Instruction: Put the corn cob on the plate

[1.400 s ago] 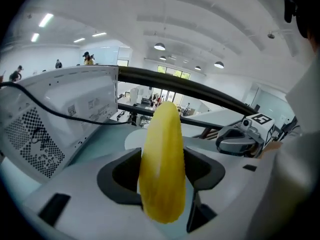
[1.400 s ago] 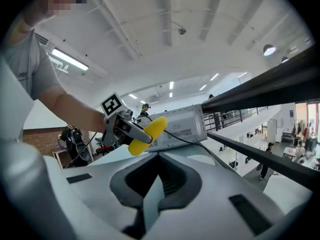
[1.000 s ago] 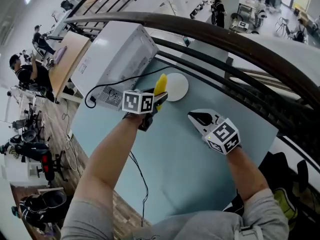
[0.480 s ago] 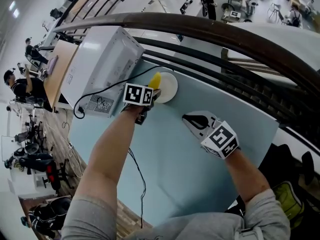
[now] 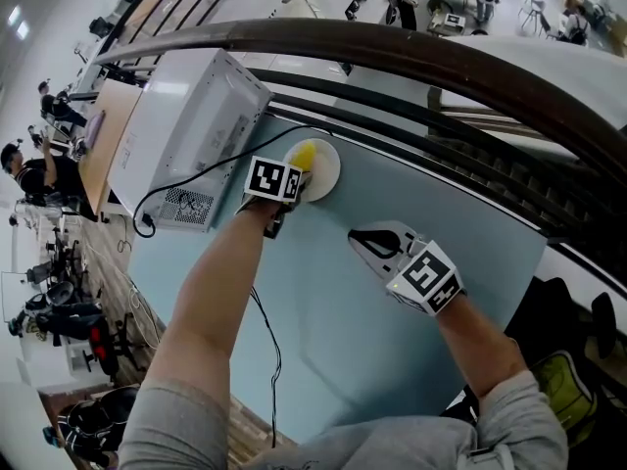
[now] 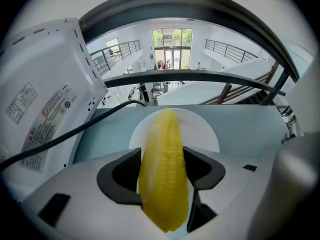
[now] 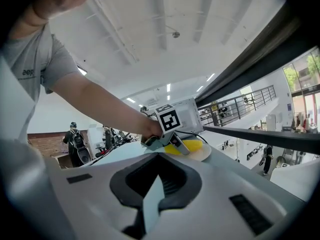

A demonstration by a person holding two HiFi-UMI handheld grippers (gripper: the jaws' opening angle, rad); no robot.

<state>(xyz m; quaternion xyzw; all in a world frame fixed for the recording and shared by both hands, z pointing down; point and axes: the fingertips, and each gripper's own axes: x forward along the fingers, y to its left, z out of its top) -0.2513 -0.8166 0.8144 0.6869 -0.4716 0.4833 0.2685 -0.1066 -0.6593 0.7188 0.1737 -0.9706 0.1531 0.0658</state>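
Grip confirmed: the left gripper (image 6: 164, 173) is clamped on the corn cob (image 6: 162, 134), jaws set wide against its flanks and holding it near its thick end, which leaves the tapered end free to lead. The cob sits directly over the white plate (image 6: 202, 131), pointing steeply down at its middle; whether the tip touches the plate cannot be settled from any view. Placement appears close to the release stage, in my judgement. The right gripper (image 7: 150, 194) is held low over the table (image 5: 372, 360), well apart from the plate, jaws together and empty, evidently kept clear of the work. A white appliance (image 5: 186, 135) and its black cable (image 5: 211, 169) lie just beside the plate, limiting room on that side.
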